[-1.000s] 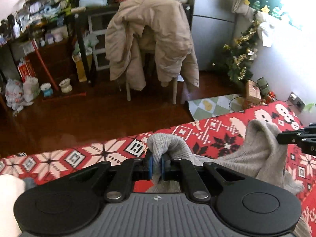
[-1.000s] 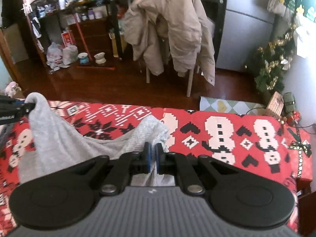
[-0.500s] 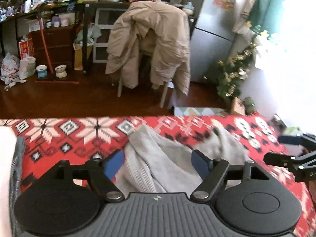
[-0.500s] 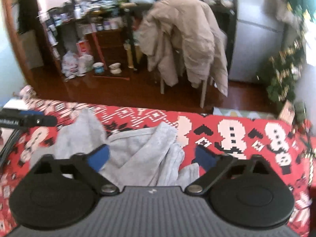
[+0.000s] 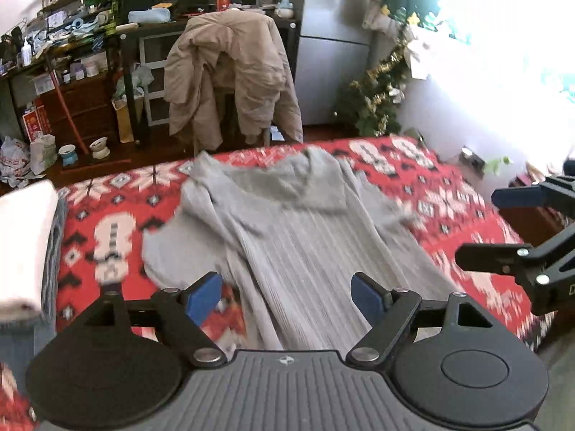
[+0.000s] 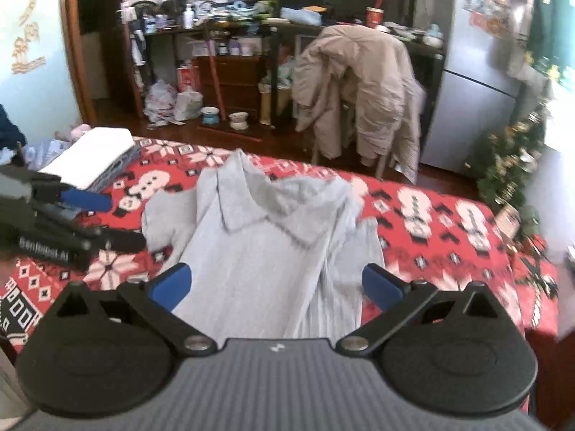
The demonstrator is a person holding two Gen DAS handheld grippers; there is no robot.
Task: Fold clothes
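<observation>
A grey ribbed collared shirt (image 5: 298, 237) (image 6: 266, 251) lies spread on the red patterned cover (image 5: 449, 197) (image 6: 442, 222), collar toward the far edge and a sleeve folded in at the left. My left gripper (image 5: 285, 292) hangs open above the shirt's near part, holding nothing. My right gripper (image 6: 276, 285) is open too, raised over the shirt's lower half. Each gripper shows at the edge of the other's view: the right gripper (image 5: 503, 230) and the left gripper (image 6: 97, 219), both with jaws apart.
A stack of folded clothes (image 5: 25, 237) (image 6: 93, 156) sits at the cover's left end. Beyond the far edge stands a chair draped with a beige jacket (image 5: 230, 75) (image 6: 359, 93). Cluttered shelves (image 6: 222, 32), a fridge (image 5: 330, 54) and tinsel (image 5: 377, 97) line the back.
Both grippers, shut on grey shirt corners a second ago, opened and let go. The shirt dropped flat on the cover and both grippers have pulled up and back.
</observation>
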